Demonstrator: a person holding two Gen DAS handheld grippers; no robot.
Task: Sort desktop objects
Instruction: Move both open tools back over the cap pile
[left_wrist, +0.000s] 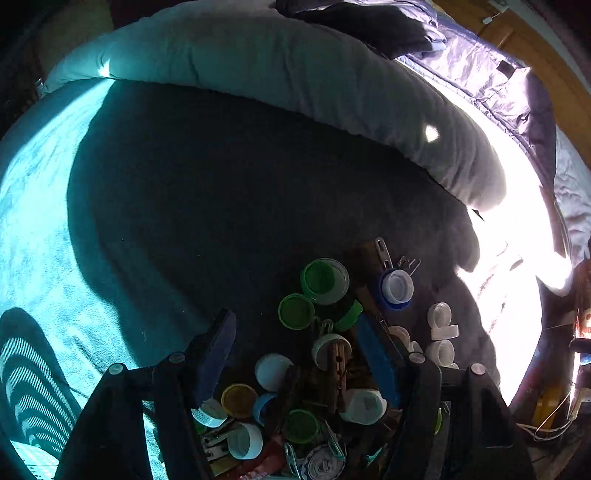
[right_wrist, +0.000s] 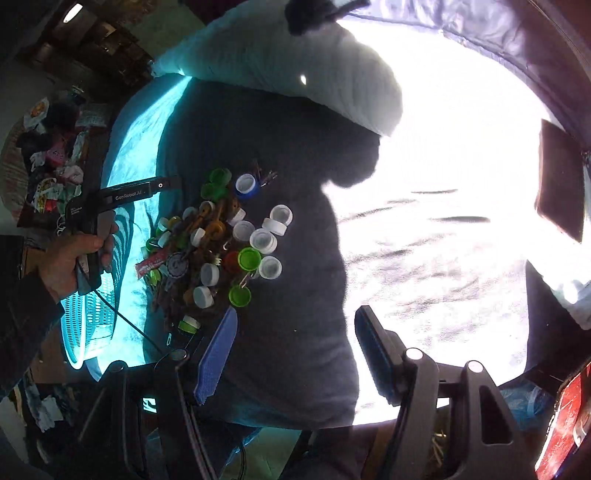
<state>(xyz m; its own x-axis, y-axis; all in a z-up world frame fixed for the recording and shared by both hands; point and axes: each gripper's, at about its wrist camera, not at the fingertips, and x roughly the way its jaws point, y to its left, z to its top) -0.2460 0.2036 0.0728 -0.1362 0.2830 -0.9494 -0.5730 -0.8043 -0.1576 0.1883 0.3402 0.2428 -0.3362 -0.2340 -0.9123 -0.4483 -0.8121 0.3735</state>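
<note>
Both sets of jaws stand apart with nothing between them, as a person works over a heap of small clutter (right_wrist: 210, 243) on a teal bedspread (left_wrist: 33, 206), most of it lying in deep shadow beside a patch of glaring sunlight.

Seen from the right, the heap is a tight scatter of bottle caps, white, green and yellow, mixed with brown wooden clothespins and a crumpled red wrapper (right_wrist: 149, 265). A blue-rimmed white cap (right_wrist: 246, 184) sits at its far edge beside a few metal clips. A bright green cap (right_wrist: 249, 258) and another lime one (right_wrist: 239, 295) lie on the near side, touching white caps.

The left gripper (left_wrist: 299, 362) hovers directly over the pile, its blue pads straddling a wooden clothespin (left_wrist: 338, 369), a large green lid (left_wrist: 325, 280) just ahead and a yellow cap (left_wrist: 239, 400) below. From the right wrist view, the person's left hand (right_wrist: 70, 258) wraps the black handle, the tool angled toward the heap from its far left side.

The right gripper (right_wrist: 295, 354) hangs just beside the pile's near edge, its blue left finger (right_wrist: 216, 360) close to the lime cap. A pale pillow (left_wrist: 280, 70) lies across the far side of the bed, and a white mesh basket (right_wrist: 92, 325) rests at the left edge.
</note>
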